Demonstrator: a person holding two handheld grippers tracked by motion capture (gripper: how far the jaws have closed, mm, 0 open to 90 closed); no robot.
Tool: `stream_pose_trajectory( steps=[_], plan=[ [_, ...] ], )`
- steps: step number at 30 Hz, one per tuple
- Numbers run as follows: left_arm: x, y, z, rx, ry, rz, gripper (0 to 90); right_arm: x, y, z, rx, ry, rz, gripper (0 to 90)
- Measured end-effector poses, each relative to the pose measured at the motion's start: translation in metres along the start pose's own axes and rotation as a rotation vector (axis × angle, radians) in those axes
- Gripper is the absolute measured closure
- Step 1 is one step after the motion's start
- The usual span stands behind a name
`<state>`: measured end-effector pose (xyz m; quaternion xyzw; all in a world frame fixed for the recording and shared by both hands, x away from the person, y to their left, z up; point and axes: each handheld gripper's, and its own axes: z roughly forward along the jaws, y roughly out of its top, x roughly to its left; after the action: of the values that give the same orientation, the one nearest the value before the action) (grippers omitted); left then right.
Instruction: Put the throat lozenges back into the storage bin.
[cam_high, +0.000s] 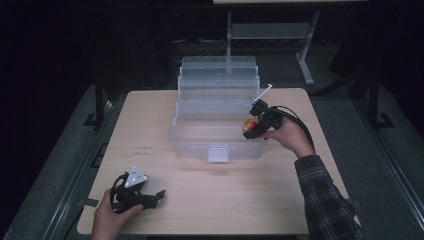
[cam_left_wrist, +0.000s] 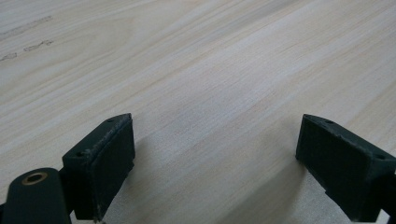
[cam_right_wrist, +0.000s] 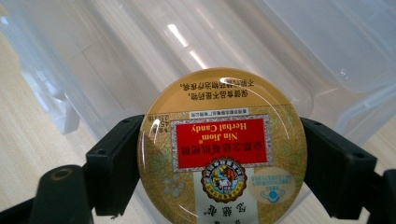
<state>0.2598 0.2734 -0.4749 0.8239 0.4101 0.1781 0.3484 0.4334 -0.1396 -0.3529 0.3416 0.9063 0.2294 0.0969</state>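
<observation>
The right claw is clamped on a round gold candy tin, its red label upside down in the right gripper view, held over the near right corner of a clear plastic box whose stepped trays rise toward 12 o'clock. The left claw gapes wide with nothing in it, resting low on the pale wood table at about 7 o'clock, well apart from the box.

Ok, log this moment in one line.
right gripper: shut on candy tin, at clear tiered box | left gripper: open, on table
</observation>
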Motion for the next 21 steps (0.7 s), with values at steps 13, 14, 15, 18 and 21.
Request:
stream_pose_trajectory(
  steps=[13, 14, 15, 18, 21],
  plan=[
    [0.000, 0.000, 0.000, 0.000, 0.000, 0.000, 10.8, -0.002, 0.000, -0.002, -0.010, -0.009, 0.014, 17.6],
    [0.000, 0.000, 0.000, 0.000, 0.000, 0.000, 10.8, -0.001, -0.001, -0.003, -0.012, -0.011, 0.017, 17.6],
    [0.000, 0.000, 0.000, 0.000, 0.000, 0.000, 10.8, -0.002, -0.001, -0.003, -0.014, -0.010, 0.016, 17.6],
    [0.000, 0.000, 0.000, 0.000, 0.001, -0.001, 10.8, 0.000, -0.003, -0.009, -0.028, -0.009, 0.024, 17.6],
    [0.000, 0.000, 0.000, 0.000, 0.001, -0.002, 10.8, 0.001, -0.007, -0.015, -0.043, -0.012, 0.023, 15.8]
  ],
)
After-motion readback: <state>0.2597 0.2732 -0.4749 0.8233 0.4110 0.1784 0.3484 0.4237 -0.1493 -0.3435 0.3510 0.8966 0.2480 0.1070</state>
